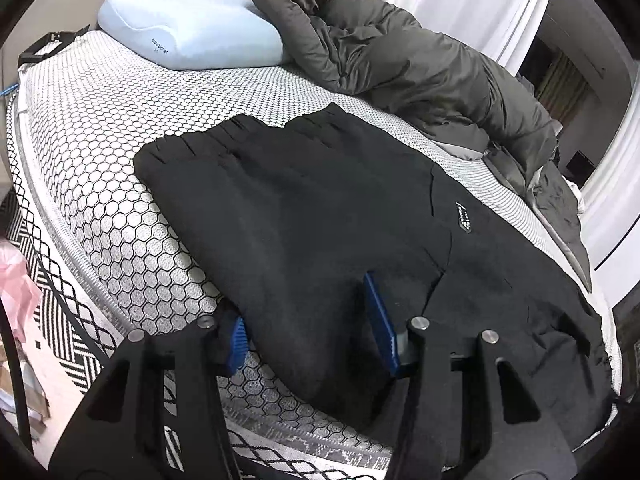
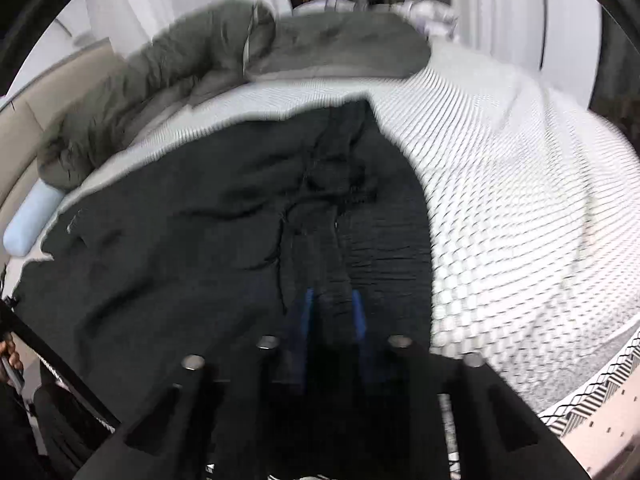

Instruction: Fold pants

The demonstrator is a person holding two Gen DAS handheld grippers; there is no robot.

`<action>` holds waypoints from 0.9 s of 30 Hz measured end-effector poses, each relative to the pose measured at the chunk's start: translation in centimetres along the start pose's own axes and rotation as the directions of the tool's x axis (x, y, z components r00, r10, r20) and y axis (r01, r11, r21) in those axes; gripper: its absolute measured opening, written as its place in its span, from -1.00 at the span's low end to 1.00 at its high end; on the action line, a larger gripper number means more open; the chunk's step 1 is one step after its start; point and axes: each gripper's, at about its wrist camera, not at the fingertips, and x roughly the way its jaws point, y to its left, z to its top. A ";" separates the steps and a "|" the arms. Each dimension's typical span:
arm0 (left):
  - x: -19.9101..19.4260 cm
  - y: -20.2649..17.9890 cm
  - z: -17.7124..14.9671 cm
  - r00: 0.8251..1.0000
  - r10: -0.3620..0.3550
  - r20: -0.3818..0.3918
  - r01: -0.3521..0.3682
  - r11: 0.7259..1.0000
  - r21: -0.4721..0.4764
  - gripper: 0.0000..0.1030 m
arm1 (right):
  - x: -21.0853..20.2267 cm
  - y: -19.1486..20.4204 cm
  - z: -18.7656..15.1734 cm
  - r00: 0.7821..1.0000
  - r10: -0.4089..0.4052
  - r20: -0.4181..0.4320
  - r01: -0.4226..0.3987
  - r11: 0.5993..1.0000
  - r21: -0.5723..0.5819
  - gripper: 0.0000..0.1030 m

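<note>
Black pants (image 1: 320, 208) lie spread on the bed, waistband toward the pillow, a small logo tag on one side. My left gripper (image 1: 308, 320) is open, its blue pads straddling the near edge of the pants. In the blurred right wrist view the pants (image 2: 180, 248) fill the middle. My right gripper (image 2: 334, 316) is shut on a bunched fold of the black fabric between its blue pads (image 2: 358, 312).
The mattress (image 1: 100, 128) has a white cover with a black hexagon pattern. A light blue pillow (image 1: 192, 32) and a grey rumpled duvet (image 1: 420, 68) lie at the far side. A black-and-white patterned rug (image 1: 52, 292) covers the floor beside the bed.
</note>
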 end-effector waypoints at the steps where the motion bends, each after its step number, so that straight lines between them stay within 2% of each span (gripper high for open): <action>1: 0.1 0.0 0.0 1.000 0.002 -0.001 -0.002 1.000 0.004 -0.08 | -1.1 -0.4 -0.3 0.999 -0.019 0.036 0.019 1.000 0.005 -0.89; 2: 0.3 -0.1 0.1 1.000 0.005 -0.002 -0.005 1.000 0.009 -0.08 | -1.6 -1.1 -0.6 0.999 -0.021 0.044 0.020 1.000 0.022 -0.89; 5: 0.9 -0.4 0.4 1.000 0.012 -0.006 -0.012 1.000 0.014 -0.07 | 1.4 -2.5 -1.7 0.994 -0.069 -0.084 0.071 0.997 0.011 -0.82; 6: 0.9 -0.4 0.5 1.000 0.011 -0.005 -0.011 1.000 0.010 -0.07 | 1.5 -2.6 -1.5 0.993 -0.076 -0.085 0.077 0.997 0.013 -0.79; 8: 0.5 -0.4 0.6 1.000 -0.003 0.002 0.003 1.000 0.000 -0.07 | -0.1 -2.5 -0.2 0.998 -0.057 -0.002 0.057 0.998 0.018 -0.61; 10: 0.5 -0.3 0.8 1.000 -0.008 -0.002 0.008 1.000 0.000 -0.07 | -1.0 -2.3 1.6 0.998 -0.016 0.060 0.014 0.999 0.030 0.11; 11: 0.7 -0.2 1.0 1.000 -0.004 -0.006 0.004 1.000 0.001 -0.07 | -0.7 -2.3 3.1 0.997 0.008 0.072 -0.011 0.999 0.036 0.14; 14: 1.0 0.3 1.3 1.000 -0.001 -0.008 0.000 1.000 -0.019 -0.07 | 2.0 -2.2 7.0 0.997 0.028 0.069 -0.032 0.998 0.061 0.14; 18: 1.2 0.3 1.7 1.000 0.004 -0.015 -0.004 1.000 -0.015 -0.07 | 8.3 -3.4 12.9 0.998 0.066 0.011 -0.067 0.988 0.141 0.14; 20: 1.3 0.2 1.9 1.000 0.010 -0.020 -0.010 1.000 0.000 -0.07 | 12.6 -3.5 15.8 0.995 0.089 -0.052 -0.080 0.983 0.163 0.14; 23: 1.5 0.1 2.2 1.000 0.019 -0.023 -0.019 1.000 0.015 -0.07 | 17.1 -2.0 17.7 0.986 0.086 -0.144 -0.063 0.986 0.156 0.14; 24: 1.5 0.0 2.3 1.000 0.022 -0.023 -0.021 1.000 0.016 -0.07 | 18.7 -1.7 17.9 0.978 0.051 -0.201 -0.025 0.992 0.127 0.01; 25: 1.6 0.0 2.3 0.999 0.025 -0.021 -0.024 1.000 0.018 -0.07 | 19.9 -1.5 18.1 0.972 0.017 -0.232 0.007 0.995 0.103 -0.42; 26: 1.7 -0.2 2.3 0.999 0.031 -0.021 -0.030 0.999 0.022 -0.07 | 20.6 -1.2 18.3 0.968 -0.027 -0.251 0.044 0.997 0.063 -0.61; 27: 1.8 -0.3 2.3 0.999 0.035 -0.020 -0.035 0.999 0.027 -0.07 | 20.7 -0.7 18.8 0.973 -0.042 -0.225 0.051 0.998 0.030 -0.73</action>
